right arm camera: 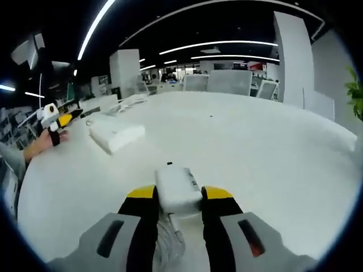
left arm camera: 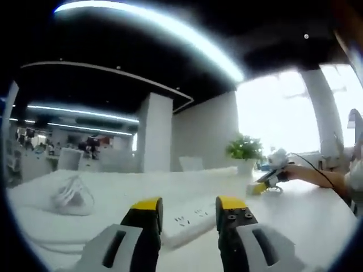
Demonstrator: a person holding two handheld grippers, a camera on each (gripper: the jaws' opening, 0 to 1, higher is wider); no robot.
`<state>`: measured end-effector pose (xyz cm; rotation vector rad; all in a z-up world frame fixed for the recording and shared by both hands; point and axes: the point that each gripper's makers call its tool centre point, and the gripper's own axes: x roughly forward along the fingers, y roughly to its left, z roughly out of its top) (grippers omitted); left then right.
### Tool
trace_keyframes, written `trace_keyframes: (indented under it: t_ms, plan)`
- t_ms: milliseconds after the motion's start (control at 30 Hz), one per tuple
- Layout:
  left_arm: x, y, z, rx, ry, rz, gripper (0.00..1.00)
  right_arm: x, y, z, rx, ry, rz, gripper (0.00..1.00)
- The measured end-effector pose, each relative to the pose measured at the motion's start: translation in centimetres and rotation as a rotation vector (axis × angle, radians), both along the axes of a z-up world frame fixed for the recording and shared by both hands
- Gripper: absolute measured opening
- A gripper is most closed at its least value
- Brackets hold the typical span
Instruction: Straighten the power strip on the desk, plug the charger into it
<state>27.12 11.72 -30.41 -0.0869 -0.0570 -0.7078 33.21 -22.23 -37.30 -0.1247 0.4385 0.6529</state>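
Currently, status by item:
Power strip [left arm camera: 190, 222]: lying on the bench [left arm camera: 295, 215], its near end sitting between the left tongs [left arm camera: 189, 211], sockets facing up.
Left tongs: standing open around the strip, gripping nothing that I can confirm.
Right tongs [right arm camera: 177, 195]: closing on the white charger [right arm camera: 177, 190], cable trailing below it, well apart from the strip [right arm camera: 116, 134].
Risk: the strip may be skidding when the plug presses in, if the left tongs are not bracing it; the prongs are hidden, so alignment is uncertain.
View difference: left gripper view is showing the socket face; right gripper view is showing the charger's grip.

Power strip [left arm camera: 190, 221] near end hidden behind jaws; charger [right arm camera: 177, 190] rear hidden between jaws; cable blurred.
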Motion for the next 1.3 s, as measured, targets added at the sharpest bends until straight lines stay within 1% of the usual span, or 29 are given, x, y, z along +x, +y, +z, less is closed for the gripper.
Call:
trace_keyframes:
  t_ms: [67,133,200,233,300,333,467,533,633,700,767,933,1067,1133,1267,1300]
  plan:
    - [-0.1,-0.1,-0.2,0.018,0.007,0.005,0.27,-0.3,0.4,-0.1,-0.001,0.0,0.002,0.3]
    - [-0.3,-0.3,-0.4,0.023,0.024,-0.004,0.27,-0.4,0.5,-0.1,0.0,0.002,0.004,0.3]
    - [-0.4,-0.4,-0.6,0.044,0.046,-0.002,0.26,-0.4,0.6,-0.1,0.0,0.003,0.006,0.3]
    - [-0.5,-0.4,-0.6,0.056,0.037,0.001,0.25,-0.3,0.6,-0.1,0.0,0.003,0.006,0.3]
    - [-0.6,-0.5,-0.5,0.079,0.028,0.006,0.17,-0.3,0.5,-0.1,0.002,0.006,0.004,0.3]
    - [-0.7,-0.5,-0.5,0.091,0.026,0.005,0.15,-0.3,0.5,-0.1,0.003,0.007,0.002,0.3]
    - [-0.9,-0.6,-0.6,0.108,0.022,0.006,0.15,-0.2,0.5,-0.1,0.006,0.011,-0.002,0.3]
    - [-0.9,-0.6,-0.9,0.112,0.035,0.005,0.15,-0.2,0.4,-0.1,0.004,0.012,-0.004,0.3]
    - [-0.9,-0.5,-1.1,0.112,0.047,0.0,0.15,-0.1,0.5,0.0,-0.019,0.001,-0.005,0.29]
    - [-1.0,-0.6,-1.0,0.135,0.039,-0.003,0.15,-0.1,0.5,0.0,-0.024,0.0,-0.003,0.29]
    - [-1.1,-0.6,-0.9,0.169,0.013,0.001,0.15,0.0,0.5,0.0,-0.029,-0.002,-0.003,0.29]
    - [-1.1,-0.5,-1.0,0.176,0.019,-0.005,0.15,0.1,0.5,0.1,-0.048,-0.011,-0.001,0.29]
    - [-1.2,-0.6,-0.9,0.161,0.026,-0.012,0.16,-0.2,0.9,0.0,-0.053,-0.014,0.0,0.29]
    - [-1.2,-0.5,-1.0,0.169,0.027,-0.009,0.16,-0.4,1.1,0.0,-0.056,-0.018,-0.001,0.29]
    - [-1.2,-0.5,-0.9,0.172,0.018,-0.012,0.16,-0.4,1.1,0.2,-0.063,-0.025,0.006,0.28]
    - [-1.2,-0.5,-0.9,0.182,0.011,-0.008,0.16,-0.4,1.2,0.2,-0.066,-0.027,0.008,0.28]
